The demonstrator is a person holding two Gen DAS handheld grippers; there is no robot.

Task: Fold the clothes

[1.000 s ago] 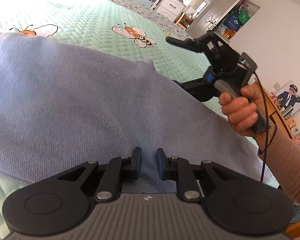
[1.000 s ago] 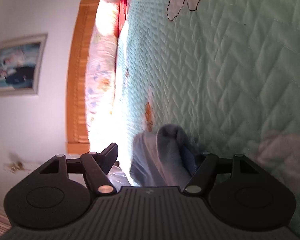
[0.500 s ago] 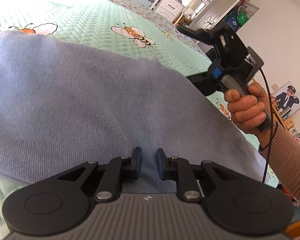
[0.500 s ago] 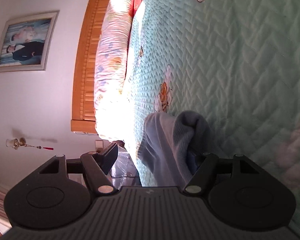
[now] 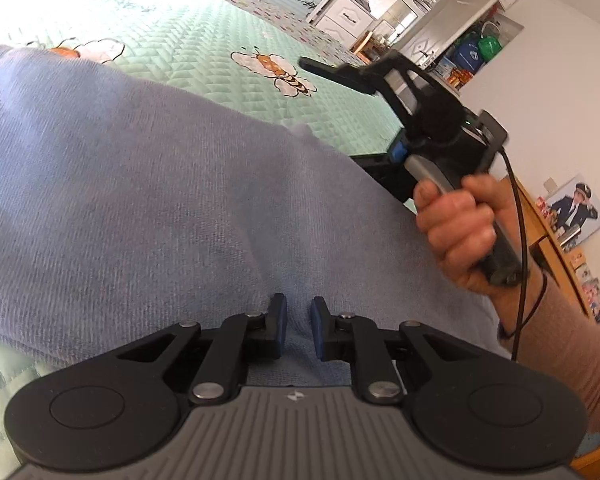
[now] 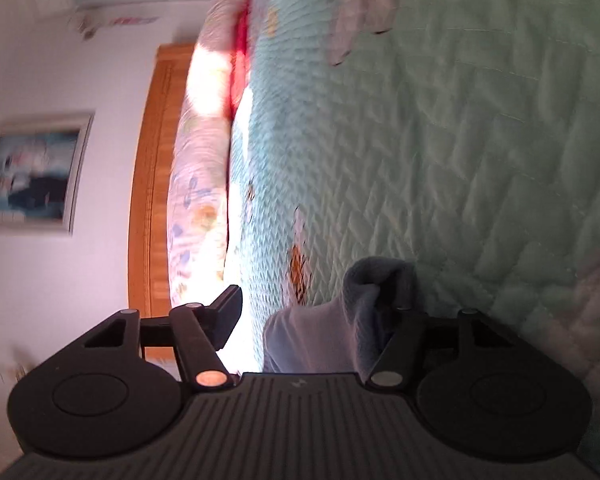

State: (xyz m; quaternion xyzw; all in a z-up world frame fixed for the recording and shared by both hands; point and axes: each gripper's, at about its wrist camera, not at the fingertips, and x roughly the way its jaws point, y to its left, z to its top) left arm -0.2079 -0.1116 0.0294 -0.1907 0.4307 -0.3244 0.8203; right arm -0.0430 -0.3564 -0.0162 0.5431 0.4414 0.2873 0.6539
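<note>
A lavender-blue garment (image 5: 148, 184) lies spread over the green quilted bedspread (image 5: 188, 48). At the garment's near edge my left gripper (image 5: 298, 328) is shut on the cloth, and creases run into the narrow gap between its pads. My right gripper (image 5: 332, 116), held by a hand (image 5: 456, 224), stands at the garment's right edge with one finger above the cloth and one below. In the right wrist view a bunched fold of the garment (image 6: 340, 328) sits between the jaws of the right gripper (image 6: 314, 312). These jaws are closing; the left finger (image 6: 226, 310) is still off the cloth.
Pillows (image 6: 196, 208) and a wooden headboard (image 6: 148, 200) lie beyond the bedspread (image 6: 460, 140). A framed picture (image 6: 32, 172) hangs on the wall. White cabinets (image 5: 352, 16) and a wooden desk (image 5: 556, 248) stand past the bed's far and right sides.
The right gripper swung away and then back left over the garment's edge, and its jaws narrowed a little around the fold. The left gripper kept its place and grip.
</note>
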